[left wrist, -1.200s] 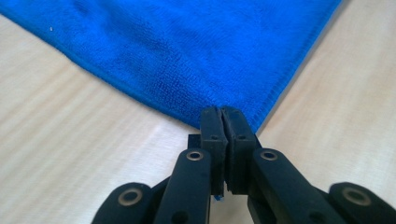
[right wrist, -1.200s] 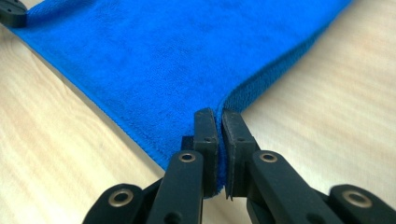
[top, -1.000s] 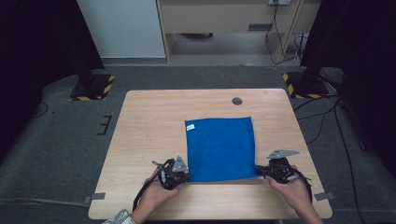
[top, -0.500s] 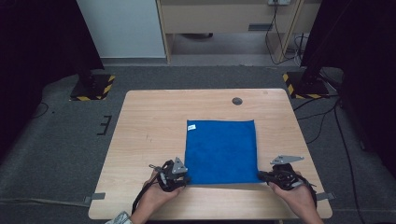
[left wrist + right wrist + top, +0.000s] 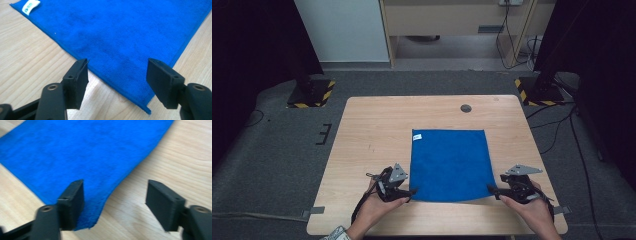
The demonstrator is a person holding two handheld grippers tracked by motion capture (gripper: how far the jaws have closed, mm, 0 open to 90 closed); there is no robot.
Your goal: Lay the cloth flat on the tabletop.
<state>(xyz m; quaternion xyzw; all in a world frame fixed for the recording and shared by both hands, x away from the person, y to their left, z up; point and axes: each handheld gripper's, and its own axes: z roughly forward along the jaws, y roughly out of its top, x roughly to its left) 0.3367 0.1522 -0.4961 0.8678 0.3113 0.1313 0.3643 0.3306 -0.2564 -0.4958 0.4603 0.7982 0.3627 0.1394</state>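
The blue cloth lies flat on the counter, spread as a near square between the two grippers, its near edge running from one gripper to the other. The left gripper sits at the cloth's near left corner and the right gripper at its near right corner, each held low over the wood in a hand. Both have just been opening: their jaws now stand wide with nothing pinched. In the left gripper view the left gripper straddles the hem, with the corner tip lying loose on the counter between and just ahead of the jaws; in the right gripper view the right gripper has the other corner just inside its left jaw, with bare wood across the rest of the gap. The step in hand reads as a release: the cloth has been laid down and let go, smooth and free of large wrinkles (the white label sits at the corner far from the left gripper, face up). What comes next is a judgement only. If the work is folding, each gripper would need to close again on its own corner, biting the hem rather than the wood, and both would have to lift together and carry the near edge away from the person toward the far edge, evenly, so the fold lands square. If the laying-out is the end, the grippers need only back off without dragging the corners.
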